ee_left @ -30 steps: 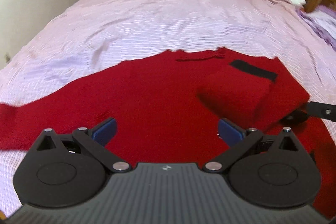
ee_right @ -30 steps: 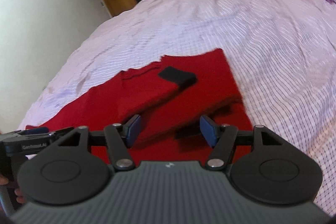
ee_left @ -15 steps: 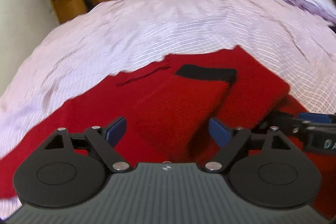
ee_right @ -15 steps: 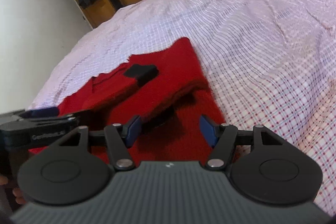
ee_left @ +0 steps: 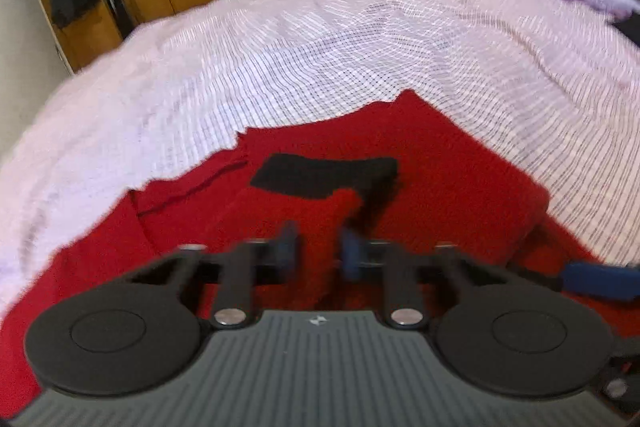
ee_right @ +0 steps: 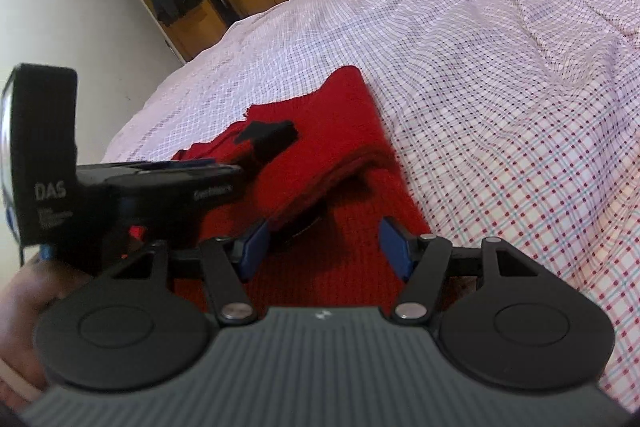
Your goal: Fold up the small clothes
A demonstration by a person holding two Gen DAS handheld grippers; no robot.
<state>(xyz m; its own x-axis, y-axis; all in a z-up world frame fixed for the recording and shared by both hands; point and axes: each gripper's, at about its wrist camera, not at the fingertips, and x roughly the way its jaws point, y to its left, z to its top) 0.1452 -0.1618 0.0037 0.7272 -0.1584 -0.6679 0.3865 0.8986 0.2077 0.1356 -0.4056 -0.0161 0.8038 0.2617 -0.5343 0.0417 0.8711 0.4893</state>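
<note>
Sleeve [ee_left: 320, 223] lies lengthwise, black cuff [ee_left: 324, 173] far; left tongs [ee_left: 318, 247] clamp it, right tongs [ee_right: 324, 247] apart.

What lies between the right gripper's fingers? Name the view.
Only the red sweater, lying beneath the open right gripper; the right wrist view shows it.

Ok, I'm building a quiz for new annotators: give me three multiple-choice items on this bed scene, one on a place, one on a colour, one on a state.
1. Where does the black cuff lie? A on a pillow; B on the red sweater; C on the floor.
2. What colour is the bedsheet? A pink checked; B plain green; C navy.
3. How does the right claw stand? A shut on the cuff; B out of view; C open.
Key: B, the cuff rests on red knit; A, pink checks surround the sweater; C, its pads stand apart above the fabric.
</note>
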